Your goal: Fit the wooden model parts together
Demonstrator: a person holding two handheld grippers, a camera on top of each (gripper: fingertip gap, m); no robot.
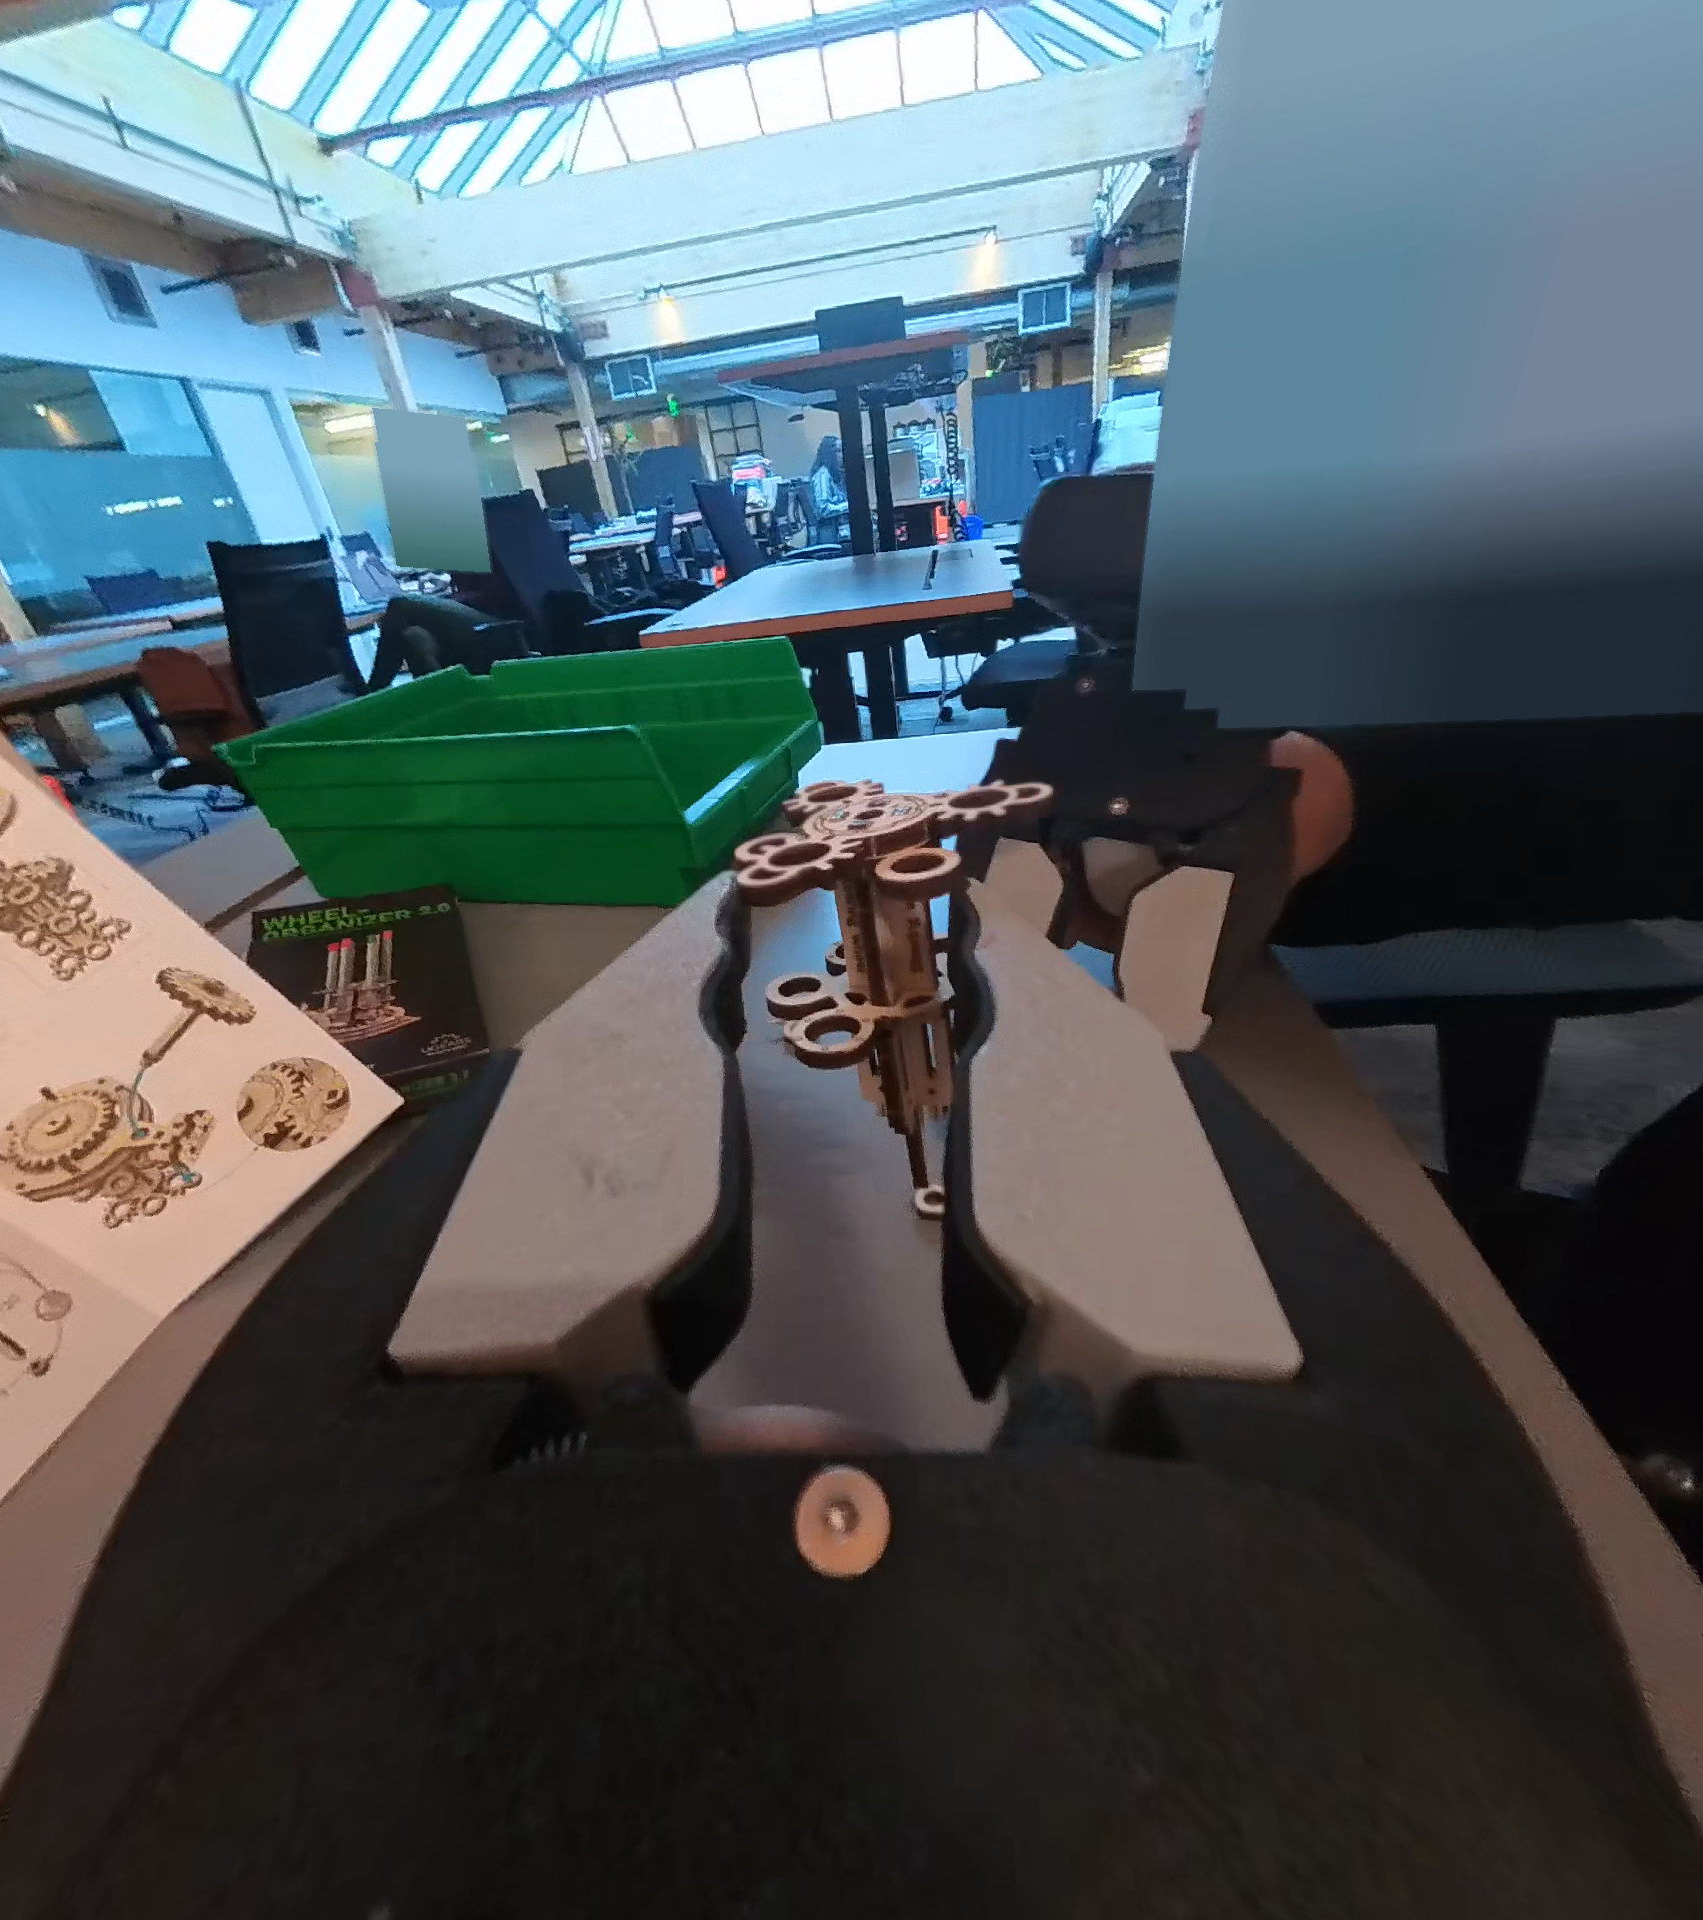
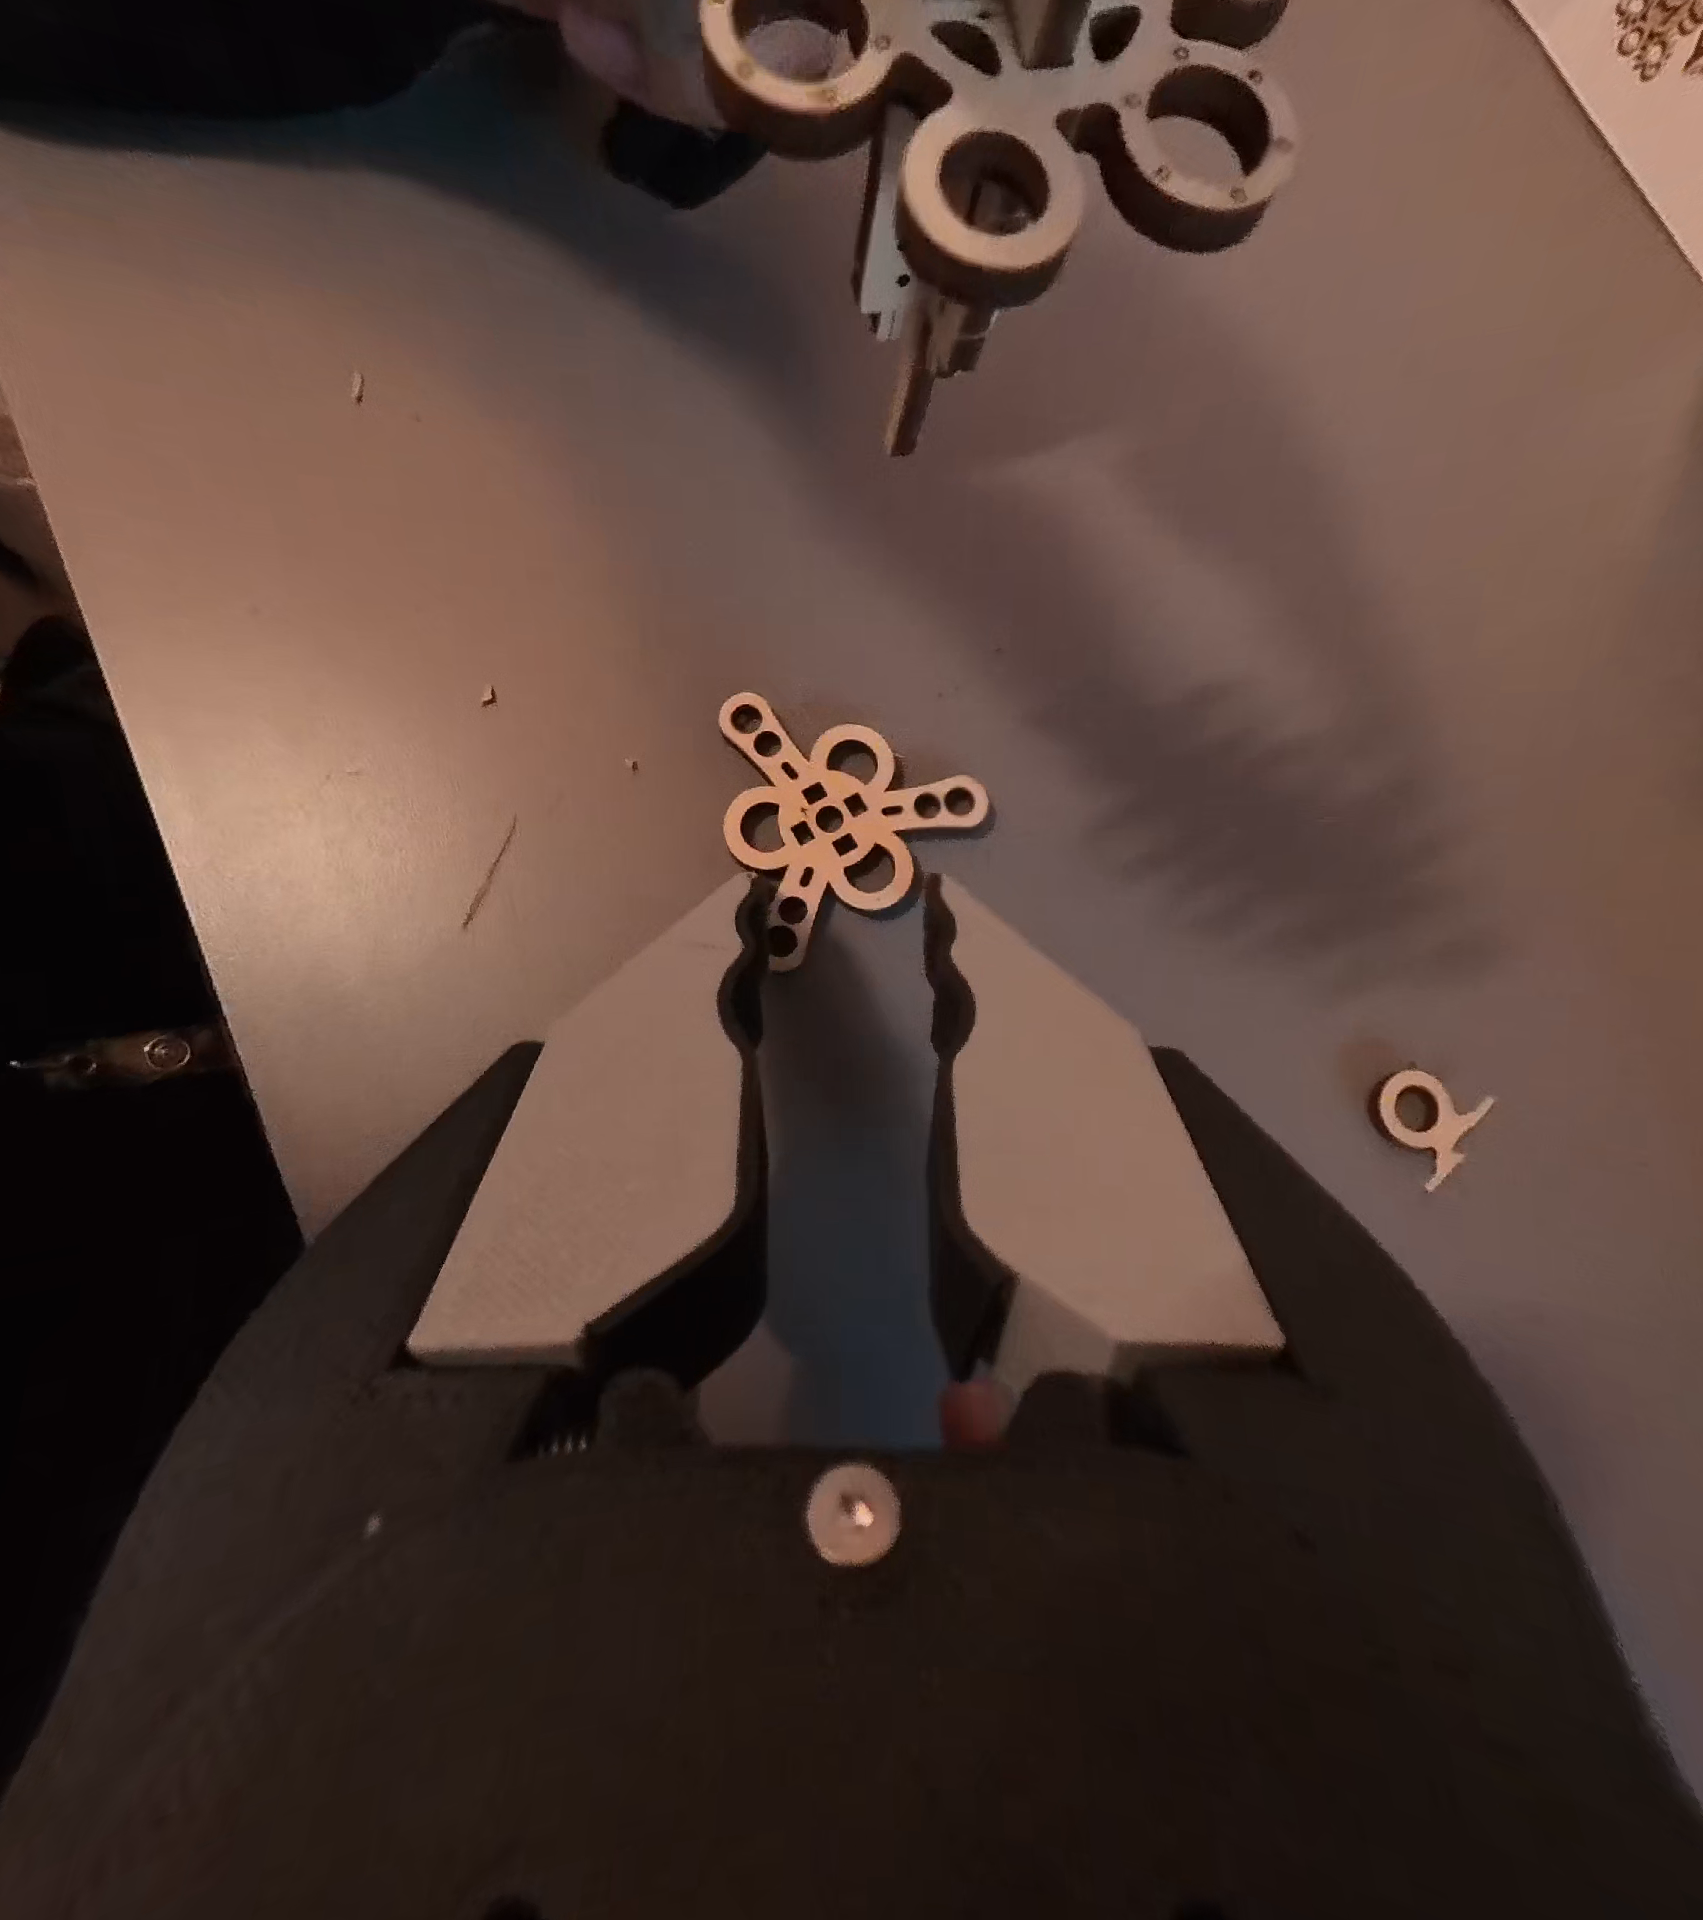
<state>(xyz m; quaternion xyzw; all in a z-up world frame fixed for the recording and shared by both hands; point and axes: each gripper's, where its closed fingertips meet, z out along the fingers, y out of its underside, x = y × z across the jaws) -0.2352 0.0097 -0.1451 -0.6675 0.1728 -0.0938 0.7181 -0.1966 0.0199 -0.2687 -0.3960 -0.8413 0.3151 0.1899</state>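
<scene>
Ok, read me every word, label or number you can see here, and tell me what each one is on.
I won't quote writing; these bear it.
On the small black box: green lettering above a model picture.
On the instruction sheet: drawings, print too small.
On the wooden assembly: shaft engraving, blurred.

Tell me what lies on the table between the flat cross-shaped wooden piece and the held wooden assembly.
Right wrist view: nothing but bare grey table between the cross-shaped piece and the held assembly, apart from tiny wood slivers off to the left.
</scene>
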